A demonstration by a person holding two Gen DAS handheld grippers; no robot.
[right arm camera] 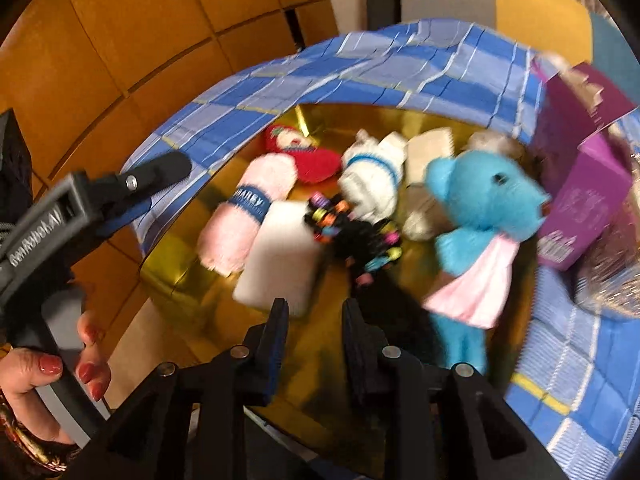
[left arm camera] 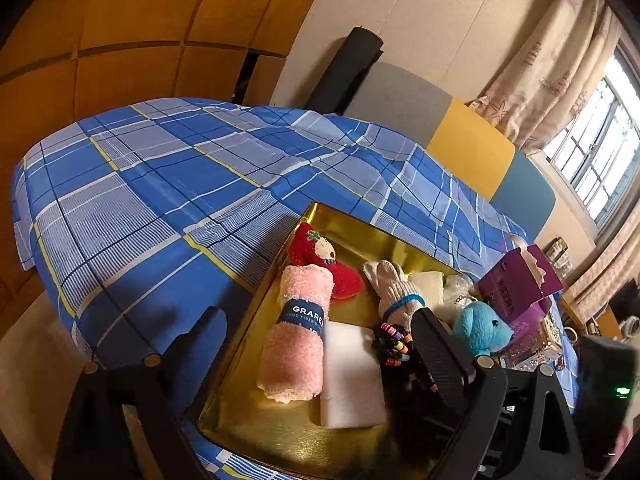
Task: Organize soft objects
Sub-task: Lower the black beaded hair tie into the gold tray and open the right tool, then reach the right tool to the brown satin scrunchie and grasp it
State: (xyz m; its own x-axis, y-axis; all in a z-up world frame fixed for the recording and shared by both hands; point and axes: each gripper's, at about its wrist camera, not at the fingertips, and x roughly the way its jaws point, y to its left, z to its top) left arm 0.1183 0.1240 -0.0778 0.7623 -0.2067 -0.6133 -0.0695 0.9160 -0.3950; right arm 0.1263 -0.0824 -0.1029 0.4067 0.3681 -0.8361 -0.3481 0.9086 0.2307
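Soft things crowd the gold tray (left arm camera: 240,360) sitting at the near corner of the bed (left arm camera: 160,184): pink rolled towel (left arm camera: 298,332), white sponge block (left arm camera: 352,376), red plush (left arm camera: 320,260), white knit glove (left arm camera: 394,288), and a bundle of colourful hair ties (left arm camera: 394,344). Blue teddy (right arm camera: 486,216) stands at the tray's right side, hard against the purple tissue box (right arm camera: 580,208).

Left gripper (left arm camera: 320,344) hangs over the tray, jaws wide apart and empty. Right gripper (right arm camera: 314,344) hovers above the tray's near edge, jaws narrowly apart, nothing between them.

Risk from here, I'd say: everything is packed tight, so closing on the hair ties could snag the glove or drag the sponge with it, and the teddy looks ready to topple.

Left wrist view gives the whole bed, curtains and window; only the right wrist view, blurred, shows the teddy's pink skirt and the hand (right arm camera: 48,372) gripping the left tool.
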